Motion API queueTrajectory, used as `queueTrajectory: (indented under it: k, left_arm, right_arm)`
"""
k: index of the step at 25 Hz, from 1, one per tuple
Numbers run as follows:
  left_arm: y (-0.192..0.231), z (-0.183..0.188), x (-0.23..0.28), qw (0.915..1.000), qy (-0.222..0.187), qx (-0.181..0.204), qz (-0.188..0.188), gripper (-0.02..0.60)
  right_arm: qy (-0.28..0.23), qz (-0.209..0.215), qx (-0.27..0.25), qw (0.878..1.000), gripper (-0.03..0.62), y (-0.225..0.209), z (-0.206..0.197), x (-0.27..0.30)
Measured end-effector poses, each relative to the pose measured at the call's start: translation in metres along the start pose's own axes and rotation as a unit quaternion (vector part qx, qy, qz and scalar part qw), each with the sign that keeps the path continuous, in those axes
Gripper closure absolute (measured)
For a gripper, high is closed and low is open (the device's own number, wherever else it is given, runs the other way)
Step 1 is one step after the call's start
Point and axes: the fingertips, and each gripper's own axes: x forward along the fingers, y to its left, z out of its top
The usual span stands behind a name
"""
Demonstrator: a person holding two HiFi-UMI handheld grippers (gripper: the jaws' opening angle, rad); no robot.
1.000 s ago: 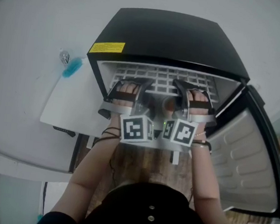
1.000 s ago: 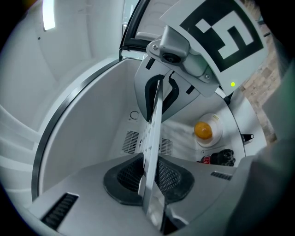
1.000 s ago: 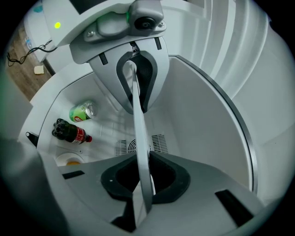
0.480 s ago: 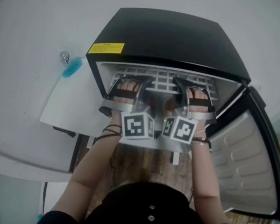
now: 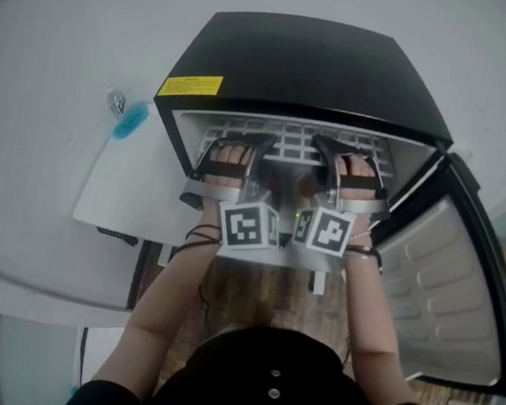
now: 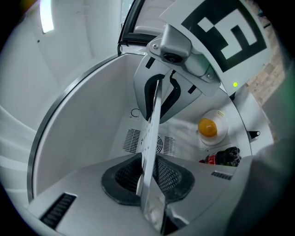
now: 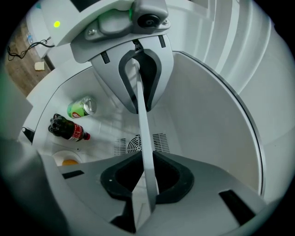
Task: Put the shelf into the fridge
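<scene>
Easing apart just now, your left gripper (image 6: 148,184) and right gripper (image 7: 146,182) each have the front edge of the white grid shelf (image 5: 286,142) between their pads, which still look to be touching it. Over the last second both grippers have crept a little deeper into the black mini fridge (image 5: 312,64), and the shelf has gone in with them, high in the fridge's cavity. You look nearly seated, so a loosening grip suits a release. Lower in the fridge lie a cola bottle (image 7: 69,130) and a green can (image 7: 82,107).
</scene>
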Motion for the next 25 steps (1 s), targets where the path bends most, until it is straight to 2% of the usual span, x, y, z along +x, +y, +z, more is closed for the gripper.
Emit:
queueTrajectory:
  k: [5,9,12,15,20,25]
  left_arm:
    - [-0.007,0.002,-0.007,0.9998,-0.005,-0.015,-0.013,0.457]
    - [0.0,0.009,-0.018,0.9994,-0.017,-0.029,0.0,0.449]
    - [0.0,0.016,-0.028,0.9971,-0.032,-0.068,-0.011,0.451]
    - [0.0,0.021,-0.04,0.9906,-0.048,-0.125,-0.031,0.451]
    - [0.003,0.021,-0.061,0.9772,-0.06,-0.197,-0.053,0.453]
    - [0.001,0.024,-0.082,0.9568,-0.08,-0.269,-0.076,0.457]
  right_arm:
    - [0.003,0.013,0.041,0.999,0.443,0.0,-0.001,-0.008]
    - [0.0,0.014,0.048,0.999,0.439,-0.003,0.002,-0.022]
    - [-0.006,0.019,0.072,0.997,0.441,-0.006,0.006,-0.034]
    - [-0.01,0.022,0.111,0.993,0.442,-0.01,0.009,-0.047]
    - [-0.018,0.031,0.168,0.985,0.442,-0.013,0.018,-0.068]
    - [-0.046,0.07,0.253,0.964,0.443,-0.007,0.031,-0.086]
